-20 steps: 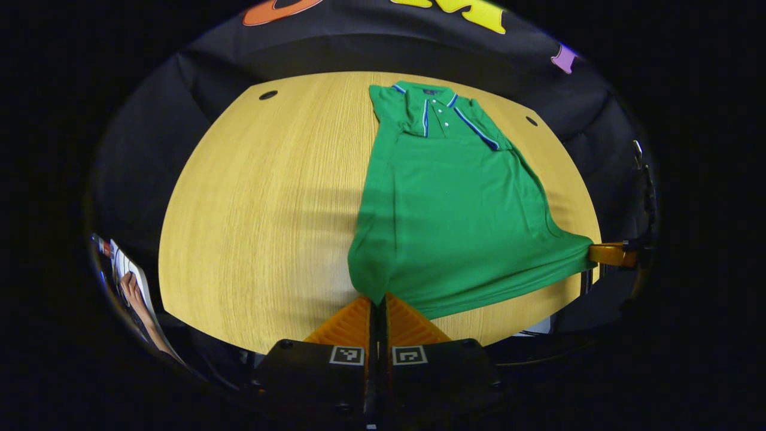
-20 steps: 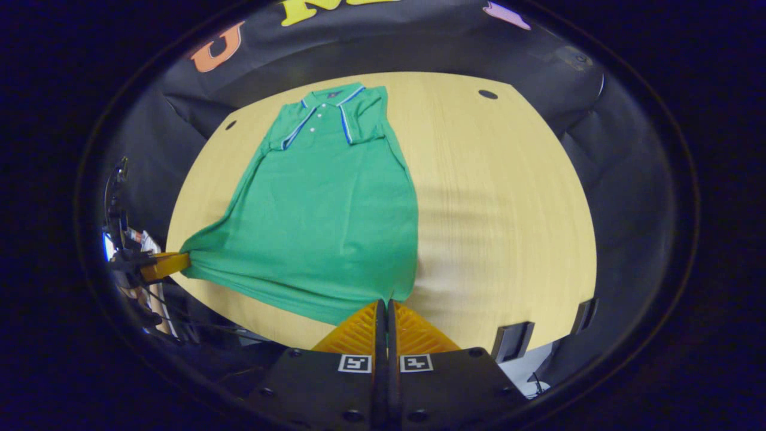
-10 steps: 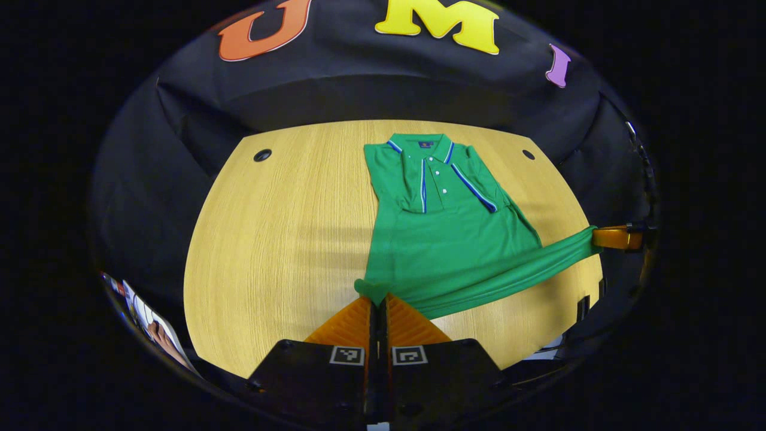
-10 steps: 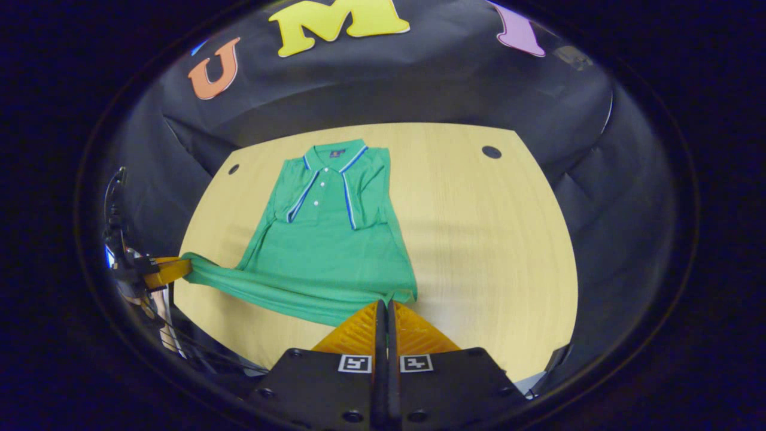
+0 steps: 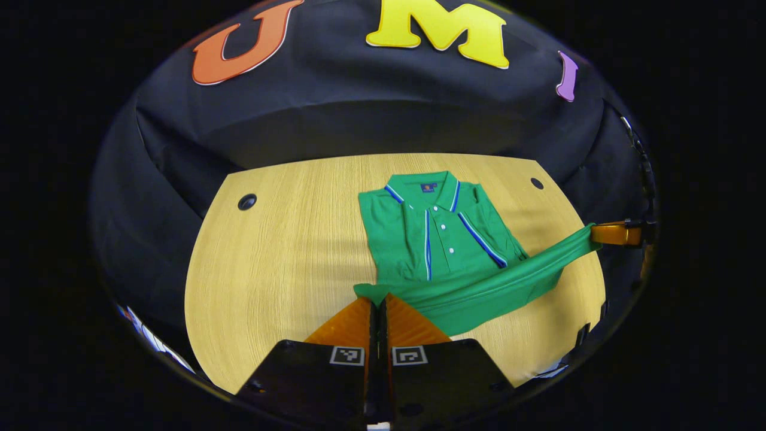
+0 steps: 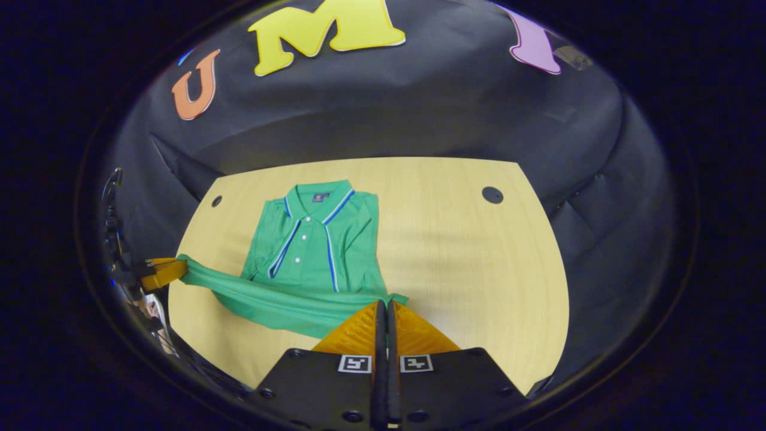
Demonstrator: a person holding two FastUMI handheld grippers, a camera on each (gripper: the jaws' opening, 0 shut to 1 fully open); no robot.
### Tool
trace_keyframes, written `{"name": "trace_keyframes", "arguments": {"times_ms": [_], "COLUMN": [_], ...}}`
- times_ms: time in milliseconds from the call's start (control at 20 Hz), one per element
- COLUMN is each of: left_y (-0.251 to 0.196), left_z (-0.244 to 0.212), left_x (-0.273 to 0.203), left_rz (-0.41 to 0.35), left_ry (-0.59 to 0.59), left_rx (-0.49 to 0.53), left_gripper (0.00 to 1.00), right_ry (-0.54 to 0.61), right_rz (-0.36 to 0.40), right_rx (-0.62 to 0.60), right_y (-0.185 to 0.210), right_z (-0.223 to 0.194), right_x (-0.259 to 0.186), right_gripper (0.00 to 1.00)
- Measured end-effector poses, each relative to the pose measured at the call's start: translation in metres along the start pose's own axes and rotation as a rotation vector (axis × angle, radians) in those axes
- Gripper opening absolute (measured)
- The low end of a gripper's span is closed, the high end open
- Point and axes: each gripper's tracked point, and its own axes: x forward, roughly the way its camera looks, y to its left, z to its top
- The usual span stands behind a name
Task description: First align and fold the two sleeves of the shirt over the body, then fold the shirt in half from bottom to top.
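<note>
The left gripper [image 5: 378, 302] had its two fingers pressed together, pinching one hem corner of the green polo shirt [image 5: 440, 239]; the right gripper [image 6: 383, 304] was clamped likewise on the other corner; both were raised above the pale wooden worktop [image 5: 281, 251], well apart.

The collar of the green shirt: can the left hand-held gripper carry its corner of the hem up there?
Probably yes. The left hand-held gripper is shut on the hem, and only flat shirt lies between it and the collar.
</note>
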Motion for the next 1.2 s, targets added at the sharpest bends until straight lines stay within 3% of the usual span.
{"name": "trace_keyframes", "arguments": {"times_ms": [50, 350, 550, 900, 1200], "left_y": [0.001, 0.017, 0.024, 0.042, 0.044], "left_z": [0.012, 0.078, 0.095, 0.080, 0.098], "left_x": [0.006, 0.052, 0.093, 0.182, 0.216], "left_rz": [0.001, 0.039, 0.053, 0.057, 0.044], "left_ry": [-0.014, -0.075, -0.073, -0.039, -0.088], "left_rx": [0.001, 0.048, 0.066, 0.007, 0.022], "left_gripper": [0.03, 0.03, 0.03, 0.03, 0.03], "right_ry": [-0.012, -0.072, -0.086, -0.071, -0.079], "right_rz": [-0.008, -0.031, -0.008, 0.036, 0.006], "right_rx": [-0.009, -0.034, 0.004, 0.097, 0.076], "right_y": [-0.001, 0.002, 0.006, 0.005, 0.001], "right_z": [0.012, 0.081, 0.106, 0.114, 0.115], "right_x": [0.006, 0.055, 0.104, 0.207, 0.240], "right_gripper": [0.00, 0.02, 0.02, 0.02, 0.02]}}
